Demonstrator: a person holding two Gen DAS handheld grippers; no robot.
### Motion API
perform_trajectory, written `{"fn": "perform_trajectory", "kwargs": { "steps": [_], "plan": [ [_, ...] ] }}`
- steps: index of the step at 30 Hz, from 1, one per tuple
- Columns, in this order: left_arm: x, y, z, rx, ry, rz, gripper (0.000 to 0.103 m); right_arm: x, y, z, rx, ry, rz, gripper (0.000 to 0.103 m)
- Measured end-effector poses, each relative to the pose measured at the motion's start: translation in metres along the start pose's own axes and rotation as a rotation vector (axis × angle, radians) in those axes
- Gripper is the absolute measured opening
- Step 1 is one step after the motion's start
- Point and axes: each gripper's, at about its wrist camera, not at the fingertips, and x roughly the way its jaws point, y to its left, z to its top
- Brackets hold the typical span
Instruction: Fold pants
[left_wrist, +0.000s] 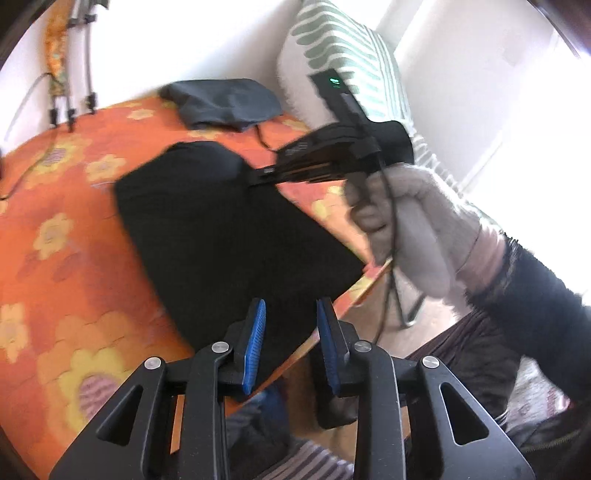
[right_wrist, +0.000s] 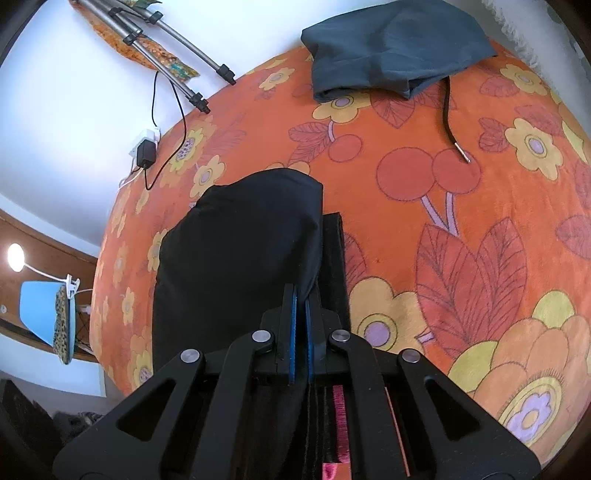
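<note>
Two grippers work over your bedspread (right_wrist: 424, 240). Your right gripper (right_wrist: 300, 314) pinches the black pants (right_wrist: 236, 251) fabric; your left gripper (left_wrist: 290, 343) stands spread, empty, above the bedspread's near edge.

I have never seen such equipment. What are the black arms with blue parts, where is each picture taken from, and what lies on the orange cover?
No robot is here: a person holds a hand tool with two fingers in each hand, and each tool carries a camera looking along its fingers.

The left camera's picture shows the left gripper open, its blue pads apart with nothing pressed between them. It also shows the gloved hand holding the other tool.

The right camera's picture shows the right gripper shut on an edge of the black pants, which lie partly folded on the orange flowered blanket. Farther back lies a grey-blue garment with a black drawstring.
</note>
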Motion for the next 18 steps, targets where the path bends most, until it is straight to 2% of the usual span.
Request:
{"fn": "perform_trajectory", "kwargs": {
  "steps": [2,4,6,8,11,13,18],
  "plan": [
    [-0.002,0.012,-0.003,0.009,-0.006,0.057,0.027,-0.002,0.001,0.001,-0.024,-0.023,-0.024,0.005],
    [0.006,0.024,-0.005,-0.028,0.009,0.06,0.027,-0.005,0.003,0.003,-0.047,-0.041,-0.064,0.01],
    [0.018,0.027,-0.005,-0.036,0.019,0.057,0.027,-0.015,0.006,0.005,-0.071,-0.084,-0.154,0.014],
    [0.029,0.023,-0.007,-0.024,0.029,0.045,0.027,-0.031,0.013,0.003,-0.11,-0.129,-0.201,0.015],
    [0.039,0.01,-0.011,0.015,0.031,0.031,0.027,-0.056,0.026,-0.009,-0.152,-0.159,-0.17,0.022],
    [0.046,0.0,-0.012,0.036,0.023,0.024,0.027,-0.064,0.037,-0.023,-0.184,-0.151,-0.146,0.036],
    [0.063,-0.014,-0.012,0.046,0.012,0.001,0.027,-0.055,0.043,-0.059,-0.176,-0.044,-0.103,0.037]
  ]
}}
